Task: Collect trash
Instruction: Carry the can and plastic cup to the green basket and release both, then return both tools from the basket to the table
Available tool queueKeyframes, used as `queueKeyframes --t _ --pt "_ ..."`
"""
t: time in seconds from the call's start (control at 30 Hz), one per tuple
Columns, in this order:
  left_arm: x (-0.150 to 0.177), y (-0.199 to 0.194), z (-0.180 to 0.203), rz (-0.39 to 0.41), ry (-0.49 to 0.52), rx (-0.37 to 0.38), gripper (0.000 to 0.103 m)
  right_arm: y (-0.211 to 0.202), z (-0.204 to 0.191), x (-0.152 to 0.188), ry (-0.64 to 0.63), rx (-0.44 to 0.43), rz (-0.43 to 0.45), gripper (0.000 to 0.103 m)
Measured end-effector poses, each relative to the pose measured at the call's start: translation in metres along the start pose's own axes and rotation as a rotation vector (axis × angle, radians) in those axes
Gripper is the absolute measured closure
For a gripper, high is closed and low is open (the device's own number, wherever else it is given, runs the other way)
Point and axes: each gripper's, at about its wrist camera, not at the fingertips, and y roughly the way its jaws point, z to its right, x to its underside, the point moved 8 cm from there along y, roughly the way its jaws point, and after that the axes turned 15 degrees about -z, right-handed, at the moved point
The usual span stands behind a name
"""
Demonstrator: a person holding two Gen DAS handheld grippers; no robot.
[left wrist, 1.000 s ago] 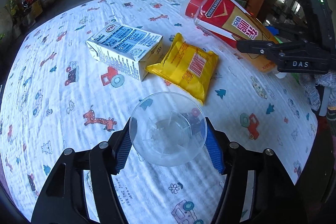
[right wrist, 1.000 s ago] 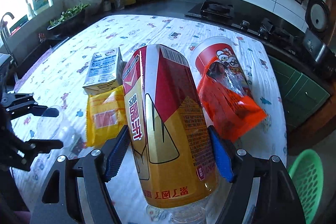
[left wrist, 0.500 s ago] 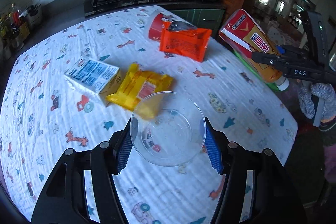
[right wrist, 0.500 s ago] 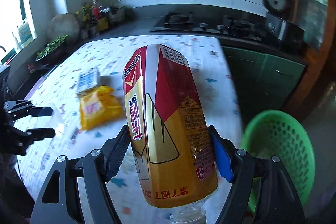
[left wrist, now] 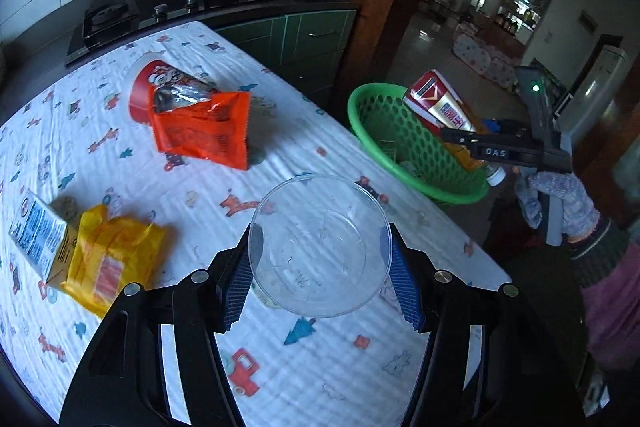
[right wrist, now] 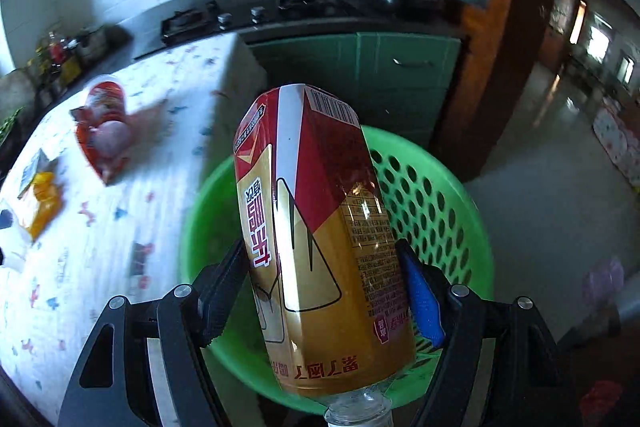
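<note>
Kitchen surface (left wrist: 280,163) under printed cloth; my right gripper (right wrist: 322,291) clamps a light, slick red-gold plastic bottle (right wrist: 320,235) mid-body over the green basket (right wrist: 460,227); left gripper (left wrist: 320,267) pinches a flimsy clear plastic bowl (left wrist: 320,247) at its rim.

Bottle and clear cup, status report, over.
Right tool shut on bottle, above green basket. Left tool shut on clear cup, over table. Nothing blocking basket.

I read "DAS" in white on the right gripper (left wrist: 460,138) finger | bottle (right wrist: 320,239) label carried red Chinese print and a barcode, which I couldn't make out | carton (left wrist: 38,231) print too small for me
</note>
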Motion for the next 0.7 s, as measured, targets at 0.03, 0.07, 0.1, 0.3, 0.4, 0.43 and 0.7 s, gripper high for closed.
queueKeyframes --t 0.03,0.07,0.1,0.3,0.4,0.43,0.7 --pt "-0.006 0.002 0.004 -0.002 0.004 0.002 0.042 0.009 0.007 0.0 0.012 0.002 -0.013 0.032" --pt "-0.011 0.004 0.009 -0.003 0.011 0.003 0.042 0.016 0.011 0.0 0.021 0.001 -0.025 0.032" --pt "-0.014 0.005 0.011 -0.004 0.017 0.002 0.042 0.022 0.013 0.0 0.032 0.003 -0.034 0.032" --pt "-0.038 0.014 0.032 -0.008 0.053 0.01 0.042 0.055 0.033 -0.003 0.101 -0.002 -0.068 0.032" --pt "-0.047 0.02 0.04 -0.012 0.063 0.019 0.042 0.062 0.039 -0.002 0.13 -0.021 -0.069 0.032" --pt "-0.051 0.022 0.043 -0.014 0.067 0.022 0.042 0.063 0.041 -0.003 0.135 -0.025 -0.064 0.032" --pt "-0.073 0.044 0.072 -0.033 0.099 0.042 0.042 0.031 0.042 0.002 0.137 -0.021 0.008 0.032"
